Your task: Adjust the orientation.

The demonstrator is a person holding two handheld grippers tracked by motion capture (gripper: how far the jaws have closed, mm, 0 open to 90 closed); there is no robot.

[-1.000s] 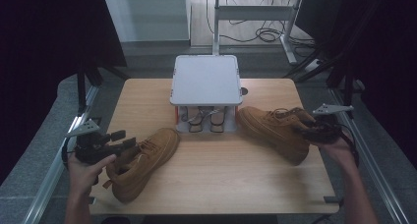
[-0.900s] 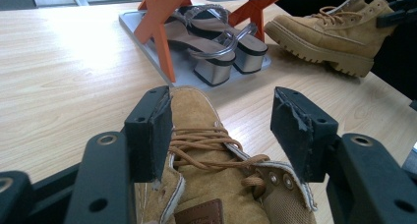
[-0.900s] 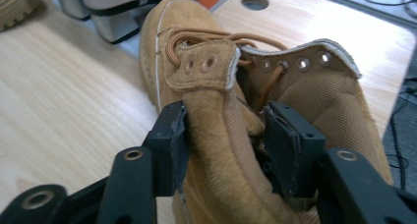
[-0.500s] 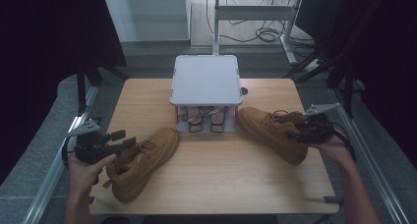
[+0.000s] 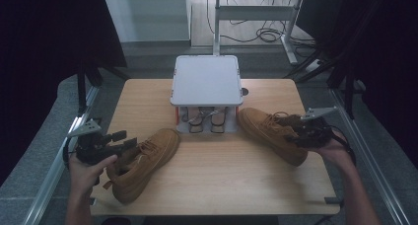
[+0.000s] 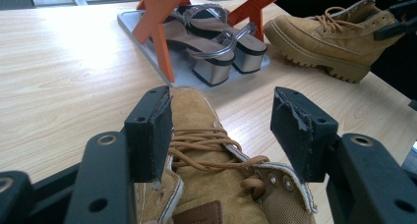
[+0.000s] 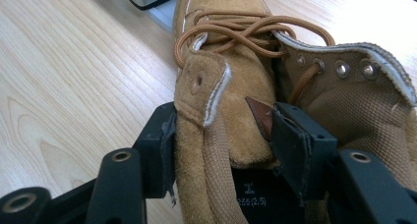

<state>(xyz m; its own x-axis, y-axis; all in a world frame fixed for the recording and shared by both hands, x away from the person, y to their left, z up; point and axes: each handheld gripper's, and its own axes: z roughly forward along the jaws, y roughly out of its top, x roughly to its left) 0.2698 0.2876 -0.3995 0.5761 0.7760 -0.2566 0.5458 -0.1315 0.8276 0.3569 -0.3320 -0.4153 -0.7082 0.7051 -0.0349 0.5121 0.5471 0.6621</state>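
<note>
Item: pair of tan lace-up boots on a wooden table [image 5: 207,185], one per gripper. Left boot [image 5: 143,161] lies at the near left, toe pointing toward a grey two-tier rack [image 5: 206,79] at table centre; right boot [image 5: 273,131] lies just right of the rack, toe toward it. Rack's lower shelf holds a pair of heeled sandals [image 6: 216,42]; the white top shelf is bare. Left gripper [image 6: 221,130]: jaws spread wide, straddling the left boot's collar and laces without closing on them; released. Right gripper [image 7: 221,145]: jaws clenched on the right boot's tongue [image 7: 221,111] at the ankle opening, pads pressed against it from both sides. Step in hand, as judged: securing both boots for transfer to the rack; right grasp made, left grasp not yet made. Next move calls for: closing the left jaws on the collar or tongue, then lifting each boot level, high enough to clear the top shelf's edge, and setting the pair side by side there. Risk: a tongue hold may let the heavy boot swing or sag
</note>
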